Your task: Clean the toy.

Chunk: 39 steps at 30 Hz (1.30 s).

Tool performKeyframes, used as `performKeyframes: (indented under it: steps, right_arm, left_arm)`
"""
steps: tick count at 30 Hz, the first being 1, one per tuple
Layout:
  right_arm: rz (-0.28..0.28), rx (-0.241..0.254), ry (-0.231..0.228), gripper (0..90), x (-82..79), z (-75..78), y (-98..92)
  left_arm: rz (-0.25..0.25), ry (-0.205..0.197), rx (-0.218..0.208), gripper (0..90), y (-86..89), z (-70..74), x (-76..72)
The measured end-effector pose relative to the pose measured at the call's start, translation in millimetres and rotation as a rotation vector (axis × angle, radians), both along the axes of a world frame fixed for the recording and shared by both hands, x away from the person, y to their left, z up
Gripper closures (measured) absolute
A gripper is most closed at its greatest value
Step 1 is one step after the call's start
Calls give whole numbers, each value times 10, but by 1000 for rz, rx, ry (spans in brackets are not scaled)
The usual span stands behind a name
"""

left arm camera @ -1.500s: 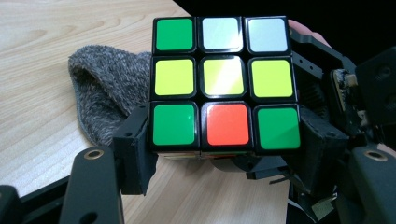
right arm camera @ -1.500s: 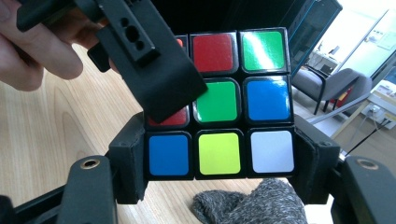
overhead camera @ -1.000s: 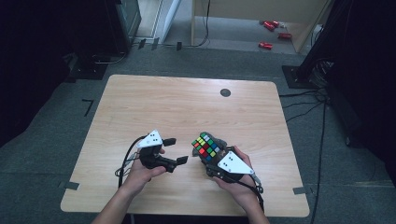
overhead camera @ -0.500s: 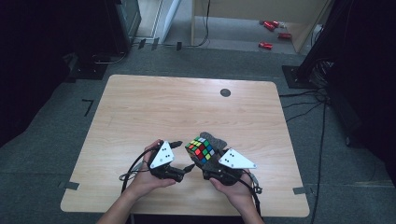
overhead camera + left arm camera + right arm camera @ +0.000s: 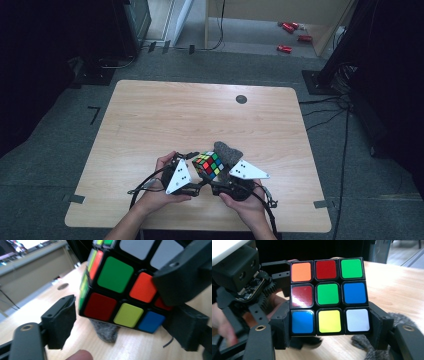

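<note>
A scrambled colour cube [image 5: 210,165] is held above the near part of the wooden table [image 5: 165,115]. My right gripper [image 5: 218,179] is shut on its lowest layer; in the right gripper view the two jaws press on both sides of the cube [image 5: 328,296]. My left gripper [image 5: 198,172] has come in from the left. Its jaws have just been closing around the cube [image 5: 120,287], and the left pad [image 5: 63,320] stands a narrow gap off it. A grey furry piece [image 5: 227,150] lies on the table just behind the cube.
A small round black mark [image 5: 241,99] sits on the far part of the table. Red items [image 5: 285,48] lie on the floor beyond it. Dark equipment stands at both sides. Both forearms come in over the near edge.
My left gripper has moved right, up to the cube, and its jaws now flank it and stand narrower. The right gripper has kept its hold on the cube, almost still.
</note>
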State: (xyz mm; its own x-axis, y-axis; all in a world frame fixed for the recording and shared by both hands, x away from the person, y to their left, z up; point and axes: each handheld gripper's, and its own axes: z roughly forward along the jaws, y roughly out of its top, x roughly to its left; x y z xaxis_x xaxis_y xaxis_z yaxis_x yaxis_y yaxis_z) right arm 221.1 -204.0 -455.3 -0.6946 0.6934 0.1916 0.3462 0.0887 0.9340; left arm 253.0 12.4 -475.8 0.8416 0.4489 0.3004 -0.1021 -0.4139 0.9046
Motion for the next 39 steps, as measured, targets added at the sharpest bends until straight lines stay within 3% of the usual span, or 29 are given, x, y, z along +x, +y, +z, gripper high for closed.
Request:
performKeyframes:
  steps: [11, 16, 18, 24, 29, 30, 33, 35, 37, 38, 39]
  right_arm:
    - [-15, 74, 80, 338, 41, 0, -42]
    - [2, 72, 110, 334, 85, -27, -44]
    - [12, 89, 119, 306, 104, -33, -64]
    - [-2, 138, 82, 221, 126, 23, -184]
    - [-24, 164, 36, 207, 129, 57, -282]
    - [-61, 166, 4, 215, 137, 71, -364]
    - [-122, 93, -15, 228, 167, 35, -441]
    - [-168, -18, -3, 240, 208, -44, -446]
    - [-208, -145, 34, 278, 248, -158, -410]
    - [-209, -208, 64, 296, 272, -233, -381]
    - [-203, -236, 77, 335, 281, -275, -365]
  left_arm:
    - [20, -111, 22, 305, -9, -10, -79]
    - [35, -123, 61, 319, -8, -18, -94]
    - [37, -114, 62, 326, -2, -12, -97]
    - [40, -47, 32, 336, 31, 4, -52]
    - [58, -8, 25, 339, 71, 2, -8]
    - [63, 30, -7, 339, 131, 13, 36]
    - [78, 73, -50, 341, 213, 31, 93]
    - [76, 101, -73, 343, 253, 43, 113]
    - [64, 158, -98, 343, 298, 70, 129]
    - [63, 173, -104, 343, 307, 77, 135]
    - [60, 187, -110, 343, 316, 81, 142]
